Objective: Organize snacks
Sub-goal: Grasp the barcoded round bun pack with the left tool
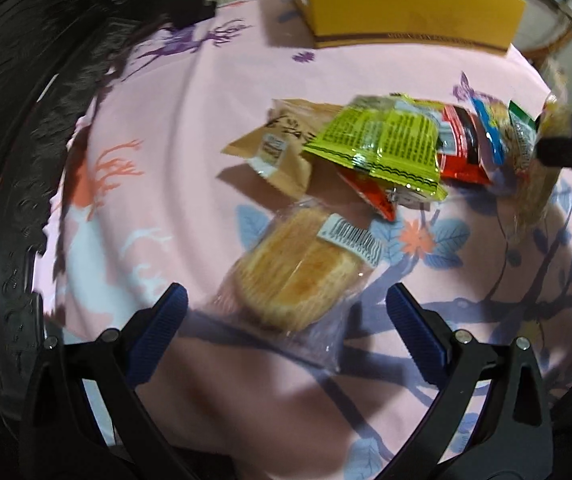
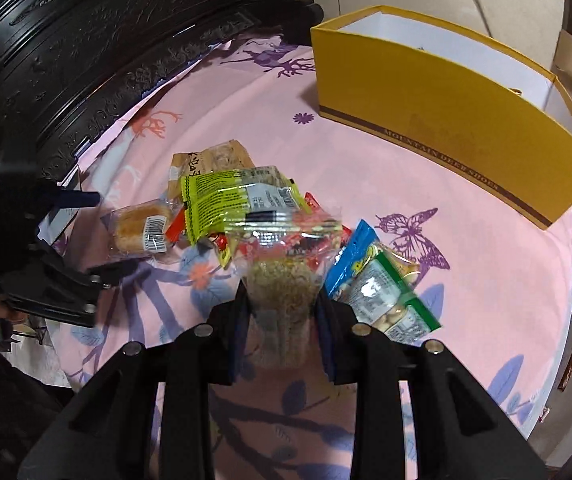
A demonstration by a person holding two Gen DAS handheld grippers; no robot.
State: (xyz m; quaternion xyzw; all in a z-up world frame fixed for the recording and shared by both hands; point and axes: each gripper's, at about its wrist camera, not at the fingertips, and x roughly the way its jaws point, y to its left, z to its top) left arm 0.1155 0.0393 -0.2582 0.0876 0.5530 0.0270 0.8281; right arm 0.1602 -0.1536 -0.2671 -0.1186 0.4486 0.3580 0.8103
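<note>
The clear grain-bar packet (image 2: 281, 280) is pinched by the right claw (image 2: 281, 300); the left claw (image 1: 286, 308) is spread. The slippery wrapper could be dropped.

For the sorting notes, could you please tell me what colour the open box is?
The box is yellow with a white inside, clearest in the right wrist view.

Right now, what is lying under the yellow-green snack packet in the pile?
Under the yellow-green packet a red packet pokes out, and a brown paper packet is tucked beneath its far edge. How far the red packet extends beneath it is covered.
</note>
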